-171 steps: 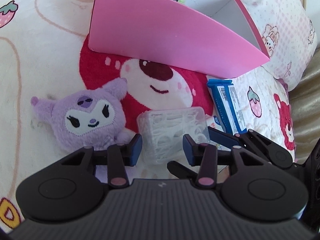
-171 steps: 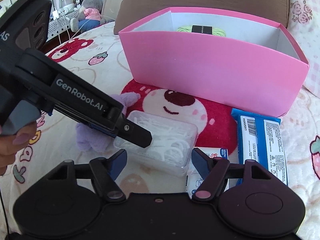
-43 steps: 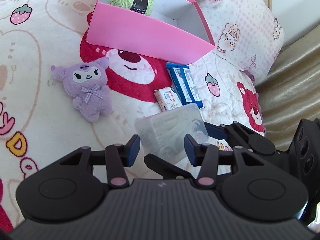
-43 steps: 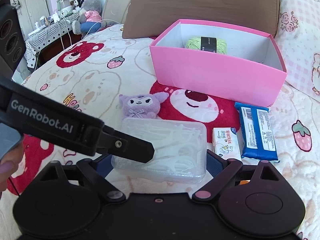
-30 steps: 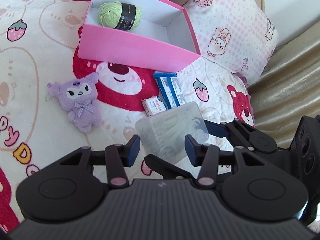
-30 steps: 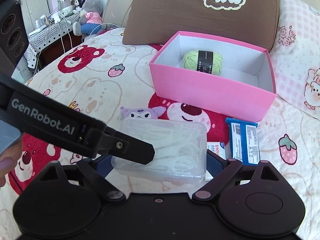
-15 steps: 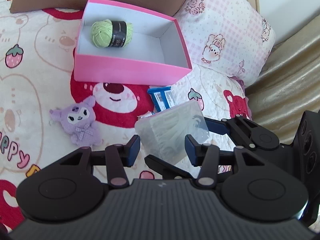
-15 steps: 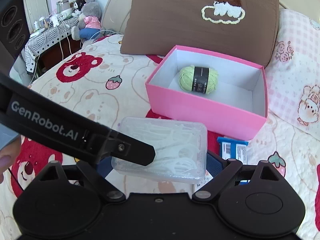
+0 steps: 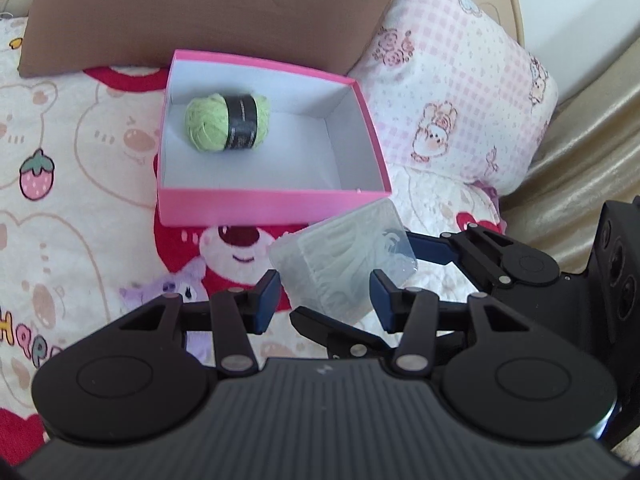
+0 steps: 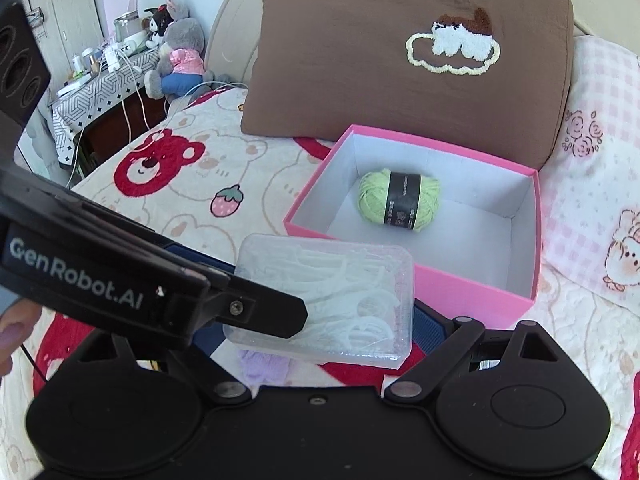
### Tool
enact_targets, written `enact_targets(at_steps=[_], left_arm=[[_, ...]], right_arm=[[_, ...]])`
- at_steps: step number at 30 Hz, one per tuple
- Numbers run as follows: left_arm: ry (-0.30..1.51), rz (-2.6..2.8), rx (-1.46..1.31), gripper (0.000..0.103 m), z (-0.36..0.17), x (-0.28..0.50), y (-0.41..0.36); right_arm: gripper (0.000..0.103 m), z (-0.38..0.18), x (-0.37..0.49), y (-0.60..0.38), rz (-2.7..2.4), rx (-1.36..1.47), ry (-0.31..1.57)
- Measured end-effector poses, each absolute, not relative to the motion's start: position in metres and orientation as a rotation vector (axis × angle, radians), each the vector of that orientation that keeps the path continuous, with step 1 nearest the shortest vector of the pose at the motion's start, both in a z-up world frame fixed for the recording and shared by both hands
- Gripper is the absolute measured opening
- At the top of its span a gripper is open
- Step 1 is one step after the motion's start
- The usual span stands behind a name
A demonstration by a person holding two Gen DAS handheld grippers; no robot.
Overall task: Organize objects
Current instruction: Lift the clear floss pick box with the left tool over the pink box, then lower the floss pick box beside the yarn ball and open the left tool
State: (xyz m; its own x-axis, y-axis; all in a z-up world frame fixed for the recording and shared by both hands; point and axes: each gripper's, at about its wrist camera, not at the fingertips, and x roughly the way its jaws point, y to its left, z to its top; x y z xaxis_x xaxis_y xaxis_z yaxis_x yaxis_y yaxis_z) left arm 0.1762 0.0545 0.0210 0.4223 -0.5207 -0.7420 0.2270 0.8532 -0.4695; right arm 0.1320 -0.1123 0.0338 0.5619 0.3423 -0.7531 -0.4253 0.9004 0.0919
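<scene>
The right gripper was clamped on the long sides of the clear floss-pick case, carrying it flat above the bedspread just short of the pink box's near wall, probably so it could pass over the rim. The left gripper hung beside it with its fingers spread and holding nothing, apparently only standing by. Inside the box, the green yarn ball sat toward the far left, leaving the right side free for the case.

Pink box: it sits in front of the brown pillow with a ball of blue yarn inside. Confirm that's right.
Not quite: the yarn in the pink box is light green with a black band, not blue, as the right wrist view shows. The box does sit in front of the brown pillow.
</scene>
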Motion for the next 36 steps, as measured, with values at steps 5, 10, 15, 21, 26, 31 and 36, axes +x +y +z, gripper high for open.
enact_targets(at_steps=[5,10,15,21,26,31,36], left_arm=[[1.035,-0.435,-0.317,0.047,0.030,0.215,0.052],[1.037,-0.406,-0.328,0.047,0.023,0.254,0.050],[1.062,-0.371,-0.349,0.047,0.004,0.289,0.049],[1.086,-0.350,-0.379,0.047,-0.028,0.321,0.050],[1.107,-0.325,-0.358,0.046,-0.055,0.336,0.052],[1.108,-0.309,-0.339,0.045,-0.073,0.349,0.050],[1.147,-0.301,-0.321,0.042,-0.090,0.361,0.042]], right_arm=[[0.094,0.038,0.172,-0.115,0.467,-0.066,0.872],[0.094,0.033,0.214,-0.115,0.466,-0.056,0.878],[0.094,0.015,0.252,-0.117,0.455,-0.015,0.932],[0.094,-0.013,0.290,-0.117,0.447,0.023,0.988],[0.094,-0.043,0.313,-0.113,0.454,0.073,1.057],[0.094,-0.064,0.326,-0.111,0.453,0.078,1.060],[0.094,-0.085,0.338,-0.116,0.450,0.106,1.098]])
